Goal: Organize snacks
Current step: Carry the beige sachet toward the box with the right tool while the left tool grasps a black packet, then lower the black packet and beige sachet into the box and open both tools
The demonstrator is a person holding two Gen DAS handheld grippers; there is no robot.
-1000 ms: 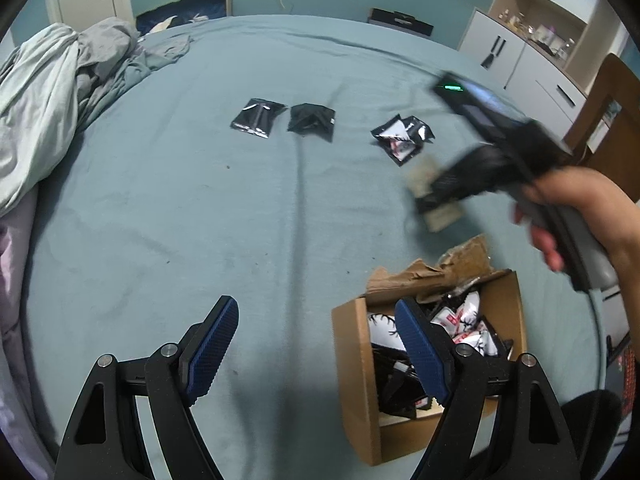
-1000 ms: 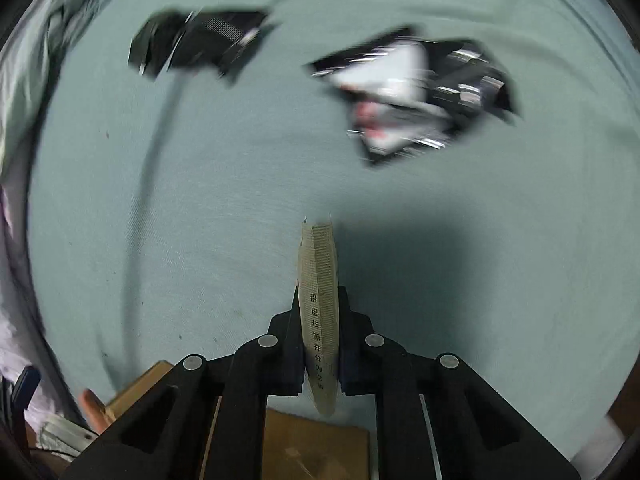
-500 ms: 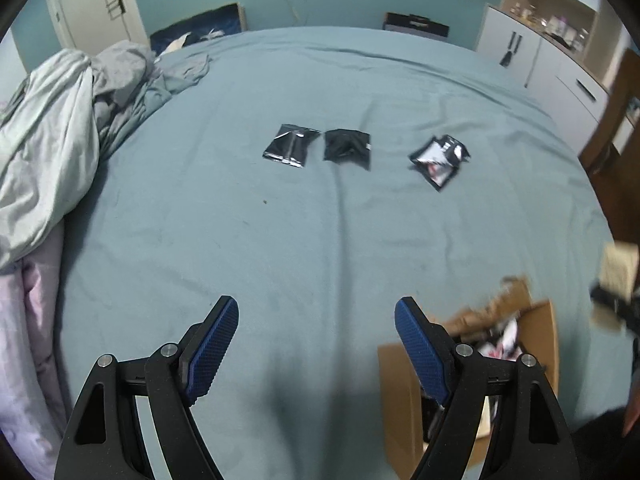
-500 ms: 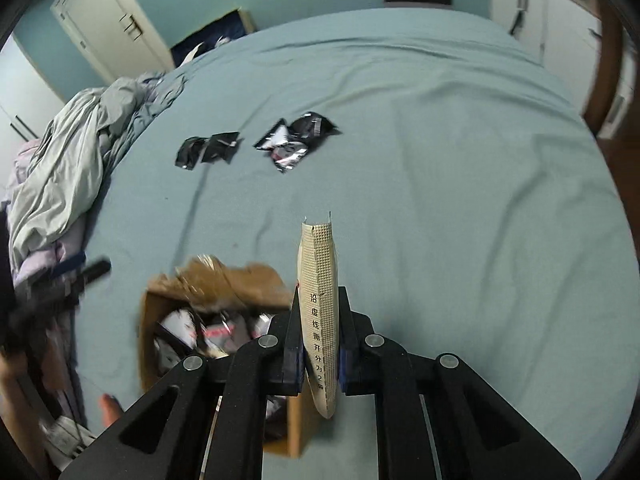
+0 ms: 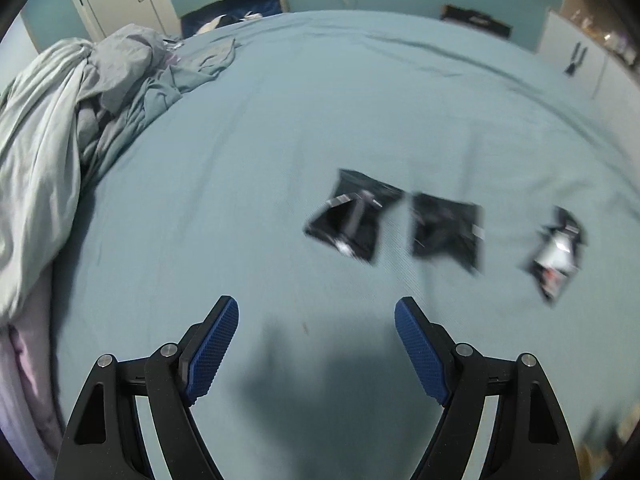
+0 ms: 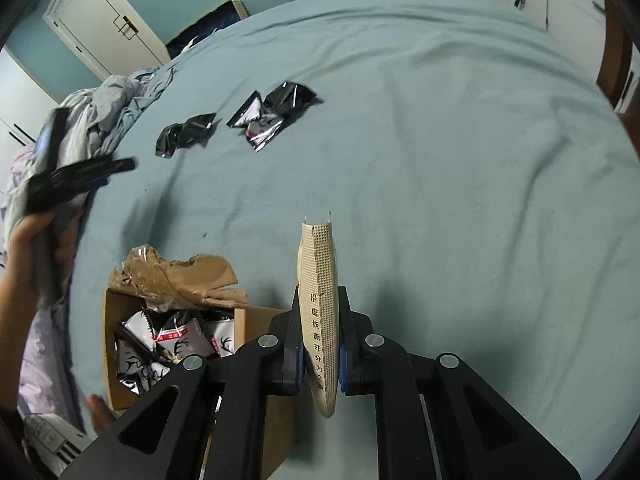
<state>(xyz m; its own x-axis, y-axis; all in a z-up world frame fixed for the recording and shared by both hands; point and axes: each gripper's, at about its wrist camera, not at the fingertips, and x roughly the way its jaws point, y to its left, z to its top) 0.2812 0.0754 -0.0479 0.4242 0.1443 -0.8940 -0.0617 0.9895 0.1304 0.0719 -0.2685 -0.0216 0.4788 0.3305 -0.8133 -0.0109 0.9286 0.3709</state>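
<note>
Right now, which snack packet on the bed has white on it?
The rightmost packet; the two black packets beside it look all dark.

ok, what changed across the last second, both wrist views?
The right tool swung up and back from close over the black foil snack packets to above the brown cardboard box. The left tool moved forward from the box toward the packets. Unchanged: right tool shut on the beige textured sachet, left tool open and empty, packets lying on the teal bedsheet.
</note>
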